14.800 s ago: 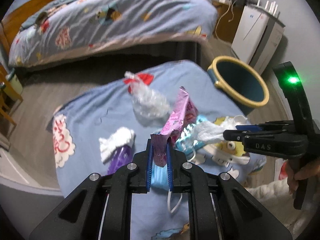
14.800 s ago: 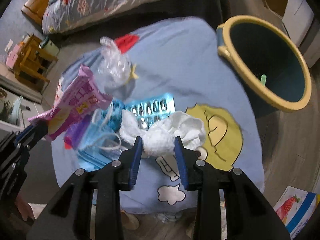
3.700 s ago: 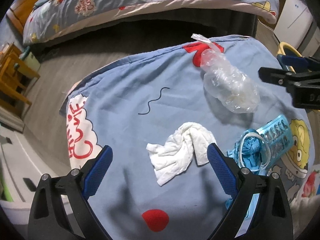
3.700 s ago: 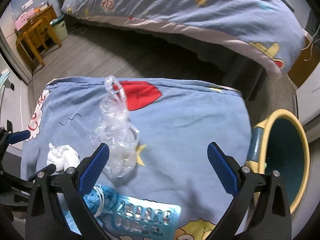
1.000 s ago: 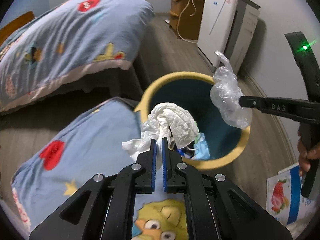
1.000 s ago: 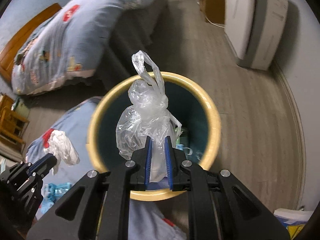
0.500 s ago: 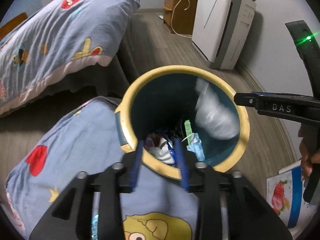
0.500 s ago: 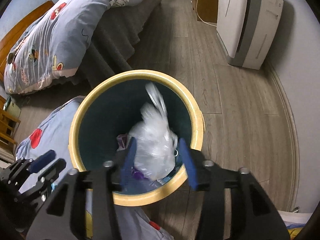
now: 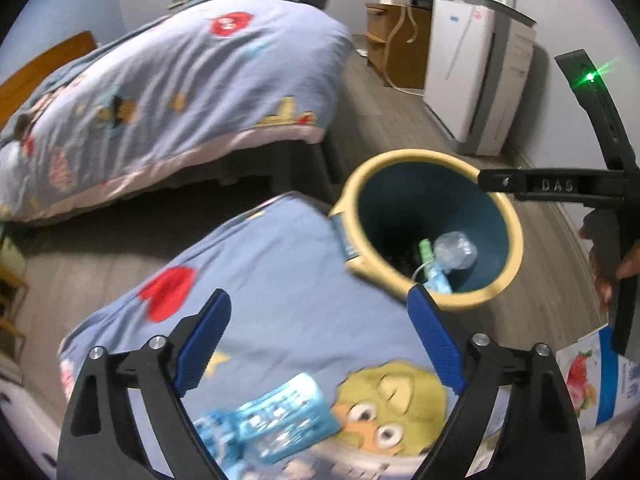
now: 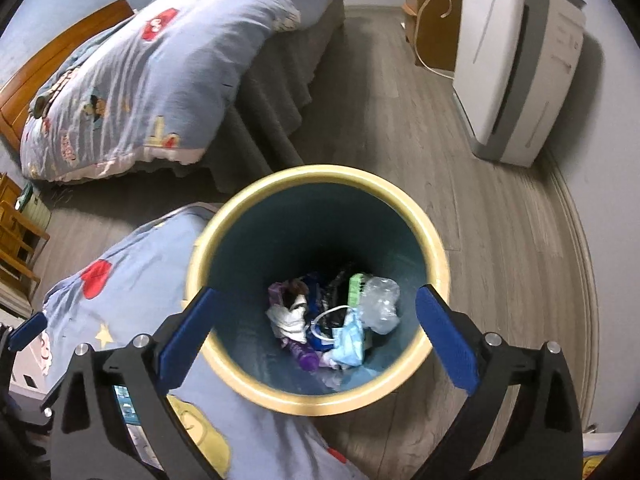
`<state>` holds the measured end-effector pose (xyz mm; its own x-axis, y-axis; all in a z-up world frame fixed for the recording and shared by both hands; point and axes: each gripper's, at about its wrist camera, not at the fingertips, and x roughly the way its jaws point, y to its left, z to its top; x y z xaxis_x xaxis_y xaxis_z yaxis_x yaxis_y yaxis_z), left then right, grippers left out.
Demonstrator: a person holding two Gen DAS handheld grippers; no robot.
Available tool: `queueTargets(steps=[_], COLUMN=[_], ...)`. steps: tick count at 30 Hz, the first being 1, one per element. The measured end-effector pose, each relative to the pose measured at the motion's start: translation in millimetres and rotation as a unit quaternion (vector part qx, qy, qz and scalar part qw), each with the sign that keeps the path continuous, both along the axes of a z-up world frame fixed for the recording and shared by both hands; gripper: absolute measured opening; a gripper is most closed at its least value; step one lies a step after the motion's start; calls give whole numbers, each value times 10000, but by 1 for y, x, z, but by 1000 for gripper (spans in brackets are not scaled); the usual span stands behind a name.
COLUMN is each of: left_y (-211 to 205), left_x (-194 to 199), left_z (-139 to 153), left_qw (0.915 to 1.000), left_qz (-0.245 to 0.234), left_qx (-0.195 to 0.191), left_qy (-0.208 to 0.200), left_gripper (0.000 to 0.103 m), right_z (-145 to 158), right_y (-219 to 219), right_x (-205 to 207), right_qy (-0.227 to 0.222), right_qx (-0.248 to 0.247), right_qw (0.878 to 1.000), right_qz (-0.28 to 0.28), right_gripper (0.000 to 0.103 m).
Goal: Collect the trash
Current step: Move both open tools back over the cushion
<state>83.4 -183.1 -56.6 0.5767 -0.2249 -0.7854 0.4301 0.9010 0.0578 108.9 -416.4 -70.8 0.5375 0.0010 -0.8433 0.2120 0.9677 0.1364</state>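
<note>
In the left wrist view, the left gripper [image 9: 316, 340] stands with its blue pads wide apart and nothing between them, its jaws having just been opening; it hangs over the blue cartoon-print cloth [image 9: 248, 280] spread on what seems a low counter. Beyond it is the round waste bin with a yellow rim and dark teal inside [image 9: 500, 208], just beside the cloth's far edge, and low in the bin lies the crumpled clear plastic bag [image 9: 456, 250]. On the cloth near the left gripper lies a light-blue blister pack of pills [image 9: 280, 416], blurred, with something pale blue bunched at its left end that cannot be made out. The right gripper's black arm reaches over the bin's rim from the right, a hand [image 9: 612, 268] on its handle. In the right wrist view, the right gripper [image 10: 316, 328] looks straight down into the bin [image 10: 320, 404], its jaws likewise just opened wide and empty; at the bottom lie the clear bag [image 10: 380, 300], a crumpled white tissue [image 10: 288, 318], a pale-blue face mask [image 10: 350, 340] and a purple wrapper [image 10: 304, 356]. The dropping step looks finished for both hands. The task seems nearly done: the next move calls for swinging back over the cloth and closing on the blister pack and whatever lies beside it.
</note>
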Motion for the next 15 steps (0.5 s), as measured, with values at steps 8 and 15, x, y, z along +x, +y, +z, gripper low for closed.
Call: queueTargets(steps=[8, 15], left_y=[86, 154], left_x=[-31, -68], left_z=[32, 41], left_qw=[9971, 9910], left_qz=[738, 1313], left_qx=[79, -60], left_qy=[-173, -261], left_gripper=[92, 94], right_z=[31, 46], right_y=[62, 119], right_x=[-18, -38], right_qy=[-199, -200], right_qx=[157, 106], right_qw=[9985, 9963], right_qz=[491, 830], right_gripper=[97, 97])
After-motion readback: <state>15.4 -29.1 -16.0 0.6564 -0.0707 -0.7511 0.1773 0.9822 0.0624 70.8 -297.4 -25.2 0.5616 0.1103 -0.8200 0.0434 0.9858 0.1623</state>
